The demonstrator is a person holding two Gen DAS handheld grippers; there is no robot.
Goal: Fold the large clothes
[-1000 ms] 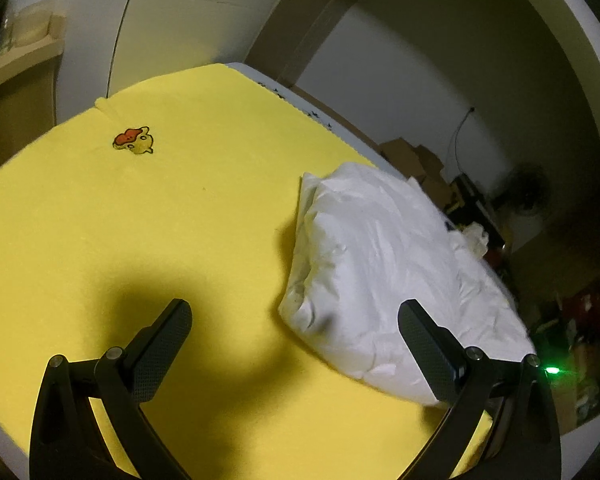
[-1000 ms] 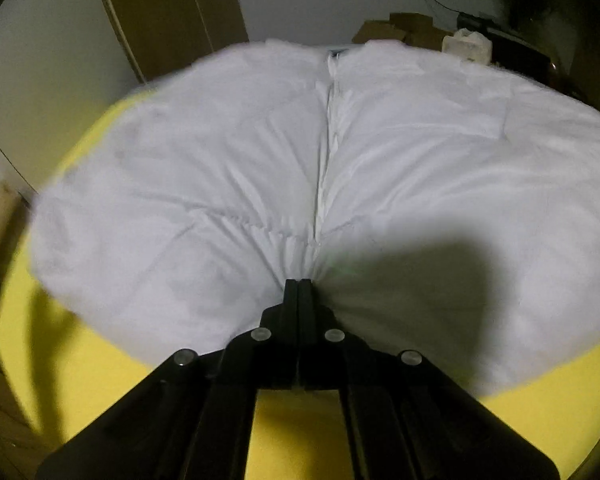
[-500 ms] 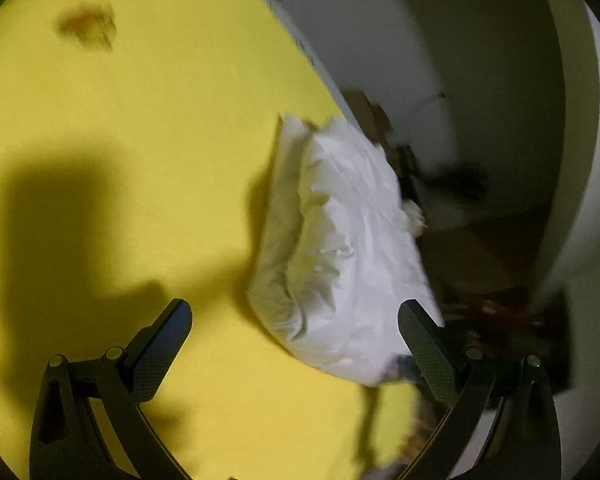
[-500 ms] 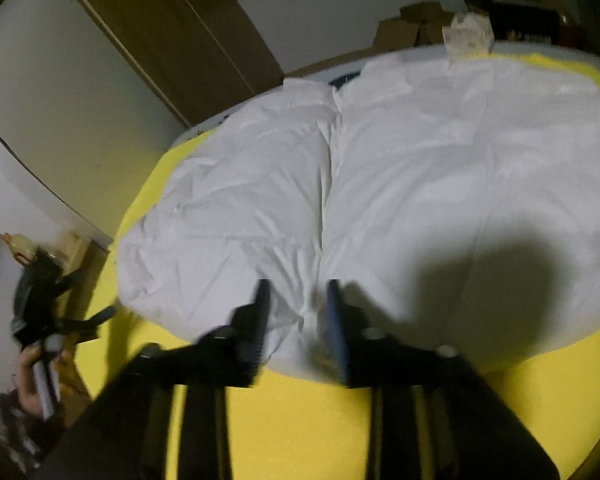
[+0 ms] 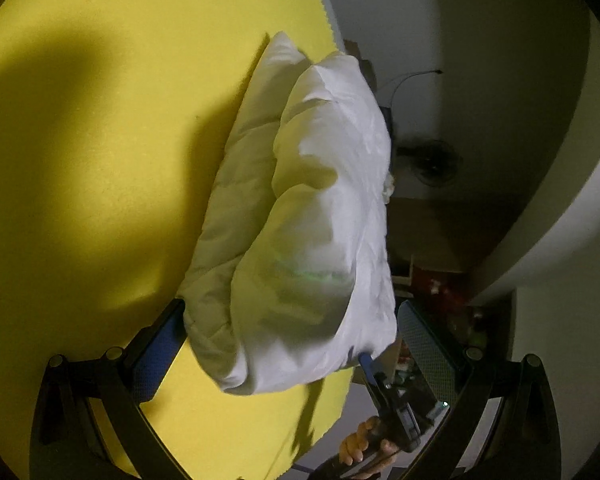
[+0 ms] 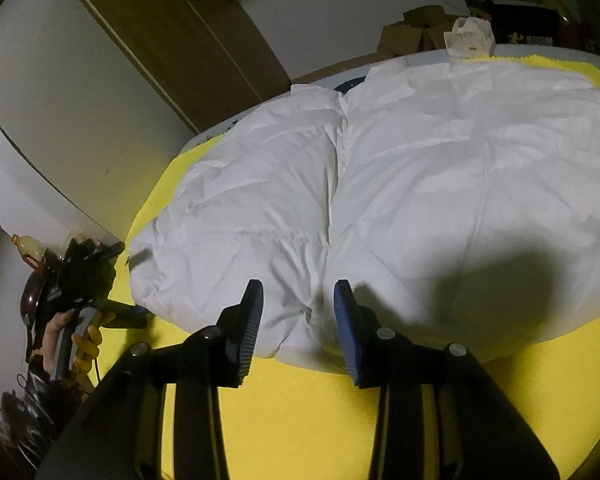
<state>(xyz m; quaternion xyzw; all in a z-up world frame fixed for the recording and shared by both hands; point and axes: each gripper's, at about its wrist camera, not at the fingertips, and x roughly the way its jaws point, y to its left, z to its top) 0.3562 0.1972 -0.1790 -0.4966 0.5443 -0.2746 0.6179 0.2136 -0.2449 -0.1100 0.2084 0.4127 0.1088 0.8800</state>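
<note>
Left wrist view: the left claw (image 5: 290, 344) stands wide apart, its fingers either side of the near end of the puffy white quilted padded garment (image 5: 300, 216), which lies doubled on the yellow foam-covered table (image 5: 100, 160); it grips nothing, probably lining up a grasp.

Right wrist view: the right claw (image 6: 298, 320) is parted, empty, straddling the garment's near edge at its centre seam just ahead, likely so that the bulk rests flat between folds.
</note>
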